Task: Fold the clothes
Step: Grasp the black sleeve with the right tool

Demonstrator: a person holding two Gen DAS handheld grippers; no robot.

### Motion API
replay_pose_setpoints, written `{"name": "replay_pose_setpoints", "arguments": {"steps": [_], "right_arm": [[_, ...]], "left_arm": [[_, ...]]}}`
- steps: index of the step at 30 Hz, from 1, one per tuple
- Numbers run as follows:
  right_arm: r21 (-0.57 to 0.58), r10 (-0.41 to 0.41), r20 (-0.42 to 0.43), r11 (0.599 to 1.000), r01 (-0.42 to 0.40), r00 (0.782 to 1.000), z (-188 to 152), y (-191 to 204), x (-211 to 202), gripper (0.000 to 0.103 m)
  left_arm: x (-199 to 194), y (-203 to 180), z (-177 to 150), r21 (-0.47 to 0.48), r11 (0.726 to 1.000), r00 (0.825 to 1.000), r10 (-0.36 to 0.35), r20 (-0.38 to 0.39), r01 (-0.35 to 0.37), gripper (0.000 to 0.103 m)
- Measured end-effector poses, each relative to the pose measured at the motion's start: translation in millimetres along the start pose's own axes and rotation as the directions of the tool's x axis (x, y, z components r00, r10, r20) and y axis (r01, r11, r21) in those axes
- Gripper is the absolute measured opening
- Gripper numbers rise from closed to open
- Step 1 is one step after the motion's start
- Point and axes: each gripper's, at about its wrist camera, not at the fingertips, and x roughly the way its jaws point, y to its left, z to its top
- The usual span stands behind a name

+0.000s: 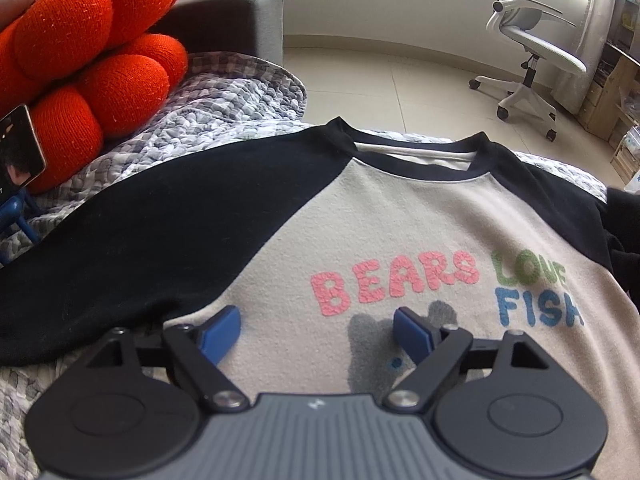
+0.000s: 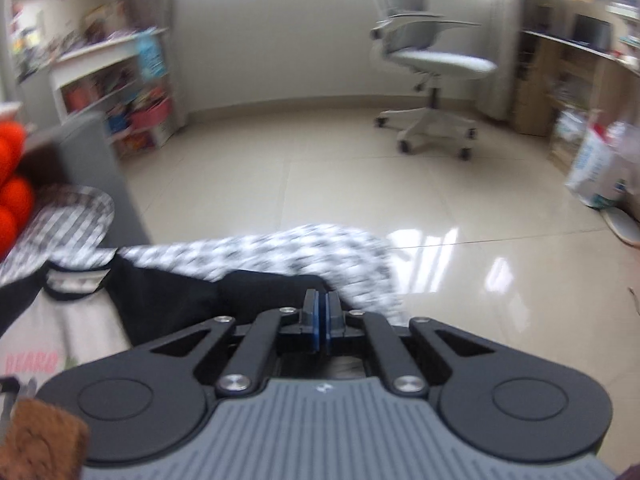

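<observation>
Beige-and-black sweatshirt [image 1: 360,220] — grey-checked quilt [image 1: 224,108], orange cushion [image 1: 80,48].

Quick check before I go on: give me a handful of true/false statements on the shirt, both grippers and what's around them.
1. The shirt lies front up, print showing. True.
2. The left gripper is shut. False: its jaws stand open over the shirt's front.
3. The right gripper is shut. True; whether it pinches the black sleeve can't be told.
4. The cushion is blue. False: it is orange-red.
5. An office chair stands on the floor. True.
</observation>
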Motion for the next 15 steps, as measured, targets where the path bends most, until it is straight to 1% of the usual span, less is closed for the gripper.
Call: {"name": "replay_pose_setpoints", "arguments": {"steps": [2,5,7,9,10,12,15], "right_arm": [[0.071,-0.063,0.006,0.996,0.063,0.998,2.5,-26.4,-6.2,0.003],[0.162,-0.159,-0.01,0.974,0.158,0.987,0.5,-63.1,-7.9,0.003],[0.211,-0.202,-0.038,0.956,0.205,0.979,-3.1,-82.1,-4.6,0.003],[0.235,-0.239,-0.068,0.94,0.248,0.969,-7.8,-94.2,0.2,0.003],[0.244,-0.256,-0.084,0.932,0.269,0.963,-10.0,-99.1,2.8,0.0],[0.264,-0.278,-0.117,0.917,0.3,0.953,-13.6,-106.5,6.6,0.0],[0.264,-0.255,-0.162,0.92,0.291,0.953,-17.8,-110.7,13.9,0.0]], "left_arm": [[0.3,-0.5,0.3,0.001,1.0,1.0,0.002,-0.002,-0.002,0.085],[0.8,-1.6,0.6,0.003,1.0,1.0,0.005,-0.003,-0.005,0.086],[1.1,-2.4,0.4,0.005,1.0,1.0,0.007,-0.003,-0.007,0.086],[1.2,-2.9,0.1,0.007,1.0,1.0,0.008,-0.003,-0.008,0.086],[1.2,-3.0,0.0,0.008,1.0,1.0,0.008,-0.002,-0.008,0.086],[1.3,-3.1,-0.3,0.009,1.0,1.0,0.009,-0.002,-0.009,0.087],[2.1,-4.4,-0.7,0.015,1.0,1.0,0.014,-0.001,-0.014,0.087]]}}
